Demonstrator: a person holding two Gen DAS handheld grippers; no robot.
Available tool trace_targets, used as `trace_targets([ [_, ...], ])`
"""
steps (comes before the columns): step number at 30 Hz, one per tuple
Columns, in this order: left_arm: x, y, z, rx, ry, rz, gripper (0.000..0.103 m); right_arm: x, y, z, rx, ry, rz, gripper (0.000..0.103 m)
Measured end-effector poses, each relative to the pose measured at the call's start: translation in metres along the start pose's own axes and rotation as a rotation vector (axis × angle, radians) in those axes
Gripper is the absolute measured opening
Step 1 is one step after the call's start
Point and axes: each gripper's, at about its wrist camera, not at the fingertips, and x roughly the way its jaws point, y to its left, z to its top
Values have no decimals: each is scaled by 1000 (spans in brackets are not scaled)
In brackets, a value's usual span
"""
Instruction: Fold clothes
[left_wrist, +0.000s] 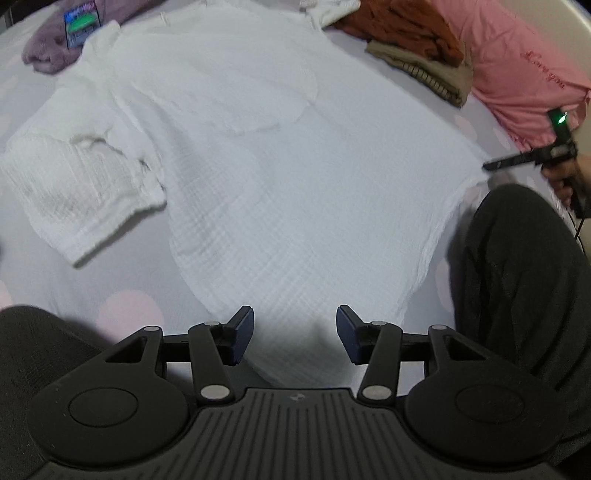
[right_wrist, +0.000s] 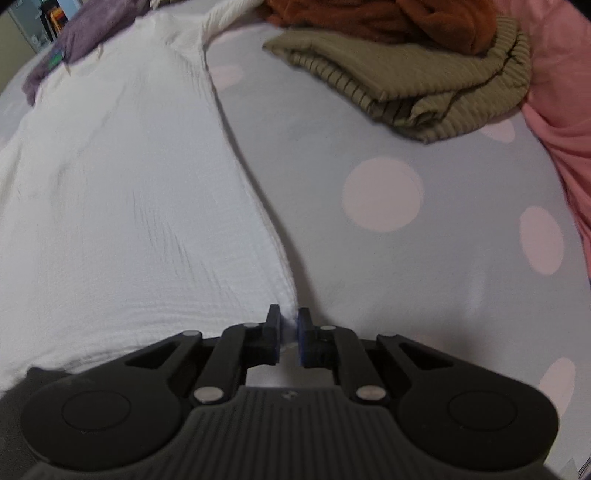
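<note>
A white crinkled short-sleeved shirt (left_wrist: 258, 155) lies spread flat on the bed, with one sleeve (left_wrist: 74, 192) sticking out to the left. My left gripper (left_wrist: 294, 332) hovers just over the shirt's near hem, jaws open, nothing between the pads. In the right wrist view the shirt (right_wrist: 122, 192) fills the left half. My right gripper (right_wrist: 289, 332) sits at its right bottom corner, its pads nearly together with a bunch of white cloth pinched between them. From the left wrist view, the right gripper (left_wrist: 489, 166) shows at the shirt's right edge, held by a hand.
The bedsheet (right_wrist: 369, 140) is lilac with pale pink dots. A folded olive striped garment (right_wrist: 424, 85) lies under a rust one (right_wrist: 388, 18) at the back right. Pink cloth (left_wrist: 517, 66) is at the far right, a purple garment (left_wrist: 48, 48) at the back left. Dark trouser legs (left_wrist: 517, 277) flank me.
</note>
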Motion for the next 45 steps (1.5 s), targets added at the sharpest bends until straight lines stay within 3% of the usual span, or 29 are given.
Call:
trace_targets([
  [5, -19, 27, 1, -67, -57, 39, 47, 4, 11, 9, -71, 51, -103, 27],
  [8, -32, 60, 6, -146, -82, 67, 47, -11, 33, 23, -158, -31, -222, 29],
  [10, -37, 84, 13, -217, -97, 95, 48, -19, 57, 30, -214, -89, -225, 29],
  [14, -29, 110, 30, -237, -67, 192, 51, -31, 131, 42, -360, -197, -159, 31],
  [18, -13, 134, 38, -298, 7, 198, 52, -40, 209, 41, -529, -301, -84, 32],
  [22, -4, 167, 34, -456, 22, 164, 52, -45, 289, 28, -705, -383, 37, 34],
  [27, 9, 193, 37, -534, 33, 161, 52, -38, 384, 6, -945, -450, 164, 35],
  [31, 28, 206, 40, -585, 64, 150, 52, -11, 449, -10, -1127, -479, 181, 36],
  [36, 48, 217, 42, -642, 101, 107, 53, 18, 496, -22, -1253, -504, 135, 36],
  [38, 50, 219, 43, -644, 106, 107, 44, 26, 509, -25, -1296, -523, 95, 37],
  [39, 50, 219, 43, -641, 105, 111, 22, 32, 515, -26, -1315, -532, 61, 37],
  [40, 49, 220, 42, -638, 98, 110, 11, 38, 521, -28, -1334, -541, 26, 37],
  [42, 42, 222, 38, -637, 72, 79, 6, 44, 528, -27, -1347, -524, 7, 34],
  [43, 37, 222, 36, -630, 60, 77, 6, 44, 530, -25, -1342, -507, 21, 13],
  [44, 31, 222, 34, -622, 46, 83, 6, 45, 532, -24, -1336, -491, 35, 0],
  [45, 24, 221, 31, -613, 28, 95, 6, 45, 534, -22, -1330, -475, 49, 0],
])
